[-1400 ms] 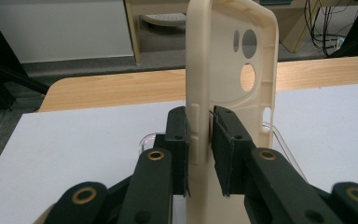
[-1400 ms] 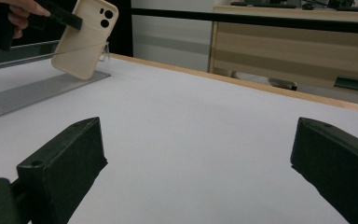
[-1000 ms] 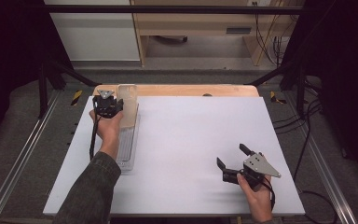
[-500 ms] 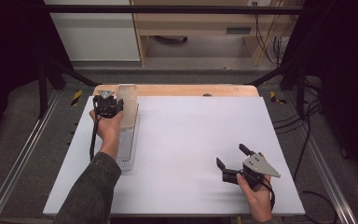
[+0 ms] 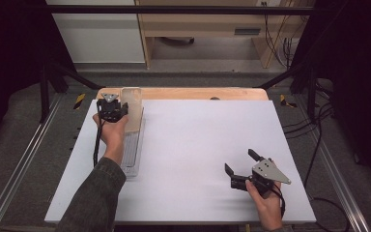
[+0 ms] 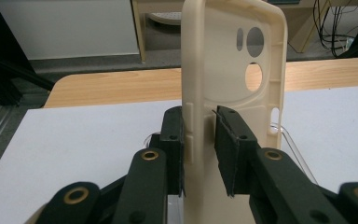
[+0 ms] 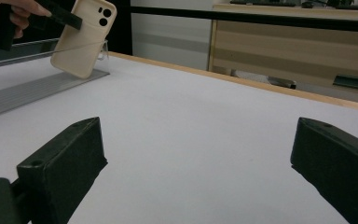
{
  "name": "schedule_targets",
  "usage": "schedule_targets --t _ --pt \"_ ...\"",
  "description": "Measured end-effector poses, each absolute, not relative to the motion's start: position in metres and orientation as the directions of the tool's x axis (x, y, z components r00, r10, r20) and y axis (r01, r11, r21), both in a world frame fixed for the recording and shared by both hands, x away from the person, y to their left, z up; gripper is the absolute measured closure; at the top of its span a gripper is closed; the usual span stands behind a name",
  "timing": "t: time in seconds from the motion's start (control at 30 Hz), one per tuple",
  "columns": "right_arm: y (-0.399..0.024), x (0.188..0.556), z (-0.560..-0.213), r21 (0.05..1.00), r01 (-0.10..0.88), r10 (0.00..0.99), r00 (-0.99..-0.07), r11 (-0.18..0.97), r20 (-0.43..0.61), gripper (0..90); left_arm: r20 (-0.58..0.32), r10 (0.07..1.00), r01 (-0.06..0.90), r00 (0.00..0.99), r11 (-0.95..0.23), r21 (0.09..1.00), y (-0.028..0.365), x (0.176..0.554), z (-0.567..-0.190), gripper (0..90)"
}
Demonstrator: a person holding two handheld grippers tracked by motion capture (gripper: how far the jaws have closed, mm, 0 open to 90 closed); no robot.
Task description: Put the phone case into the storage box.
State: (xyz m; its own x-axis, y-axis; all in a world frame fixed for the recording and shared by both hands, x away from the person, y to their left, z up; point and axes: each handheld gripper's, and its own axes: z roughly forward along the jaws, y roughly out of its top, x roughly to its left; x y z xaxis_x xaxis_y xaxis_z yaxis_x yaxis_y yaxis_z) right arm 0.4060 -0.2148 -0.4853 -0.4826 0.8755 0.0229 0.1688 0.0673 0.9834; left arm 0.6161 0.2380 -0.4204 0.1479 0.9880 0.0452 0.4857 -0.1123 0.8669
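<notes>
I hold my left gripper (image 5: 111, 107) near the far left corner of the white table (image 5: 198, 145), and its jaws are clamped on the side edge of a cream phone case (image 6: 235, 84). The case is soft-looking, matte plastic with rounded corners, and it has round and oval cut-outs for the camera near its top. In the left gripper view it stands upright between my black jaws, which have flat pads and brass-coloured rivets. In the right gripper view the same case (image 7: 84, 37) appears tilted, with its lower end touching a clear plastic tray (image 7: 32, 91).

This tray (image 5: 133, 150) is long and narrow, with fine ribs along its floor, and it lies on the table just beside my left forearm. The far end of the table shows a bare wooden edge (image 5: 198, 93) beyond the white sheet.

My right gripper (image 5: 244, 169) rests low over the table near its near right corner, well apart from the case. Its jaws are wide apart with nothing between them. They are blocky and black, with a slightly rough surface. A grey three-cornered plate (image 5: 269, 170) sits on top of it, seen in the high view.

Behind the table stands a wooden cabinet (image 5: 207, 24) on the floor.
</notes>
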Motion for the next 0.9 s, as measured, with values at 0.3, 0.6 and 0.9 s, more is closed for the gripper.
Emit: schedule_targets --t 0.3,0.6,0.9 --pt "-0.2145 0.4061 -0.4854 0.983 0.171 0.871 -0.491 0.067 0.026 2.8 0.056 0.987 0.487 0.148 -0.122 0.865 0.2373 0.6162 -0.4207 71.6" --pt "-0.2139 0.4059 -0.4854 0.982 0.174 0.869 -0.493 0.068 0.027 2.7 0.065 0.987 0.488 0.144 -0.128 0.863 0.2364 0.6162 -0.4212 69.9" --pt "-0.2112 0.4062 -0.4856 0.982 0.172 0.867 -0.498 0.077 0.019 2.7 0.069 0.988 0.49 0.141 -0.131 0.862 0.236 0.6165 -0.4216 69.3"
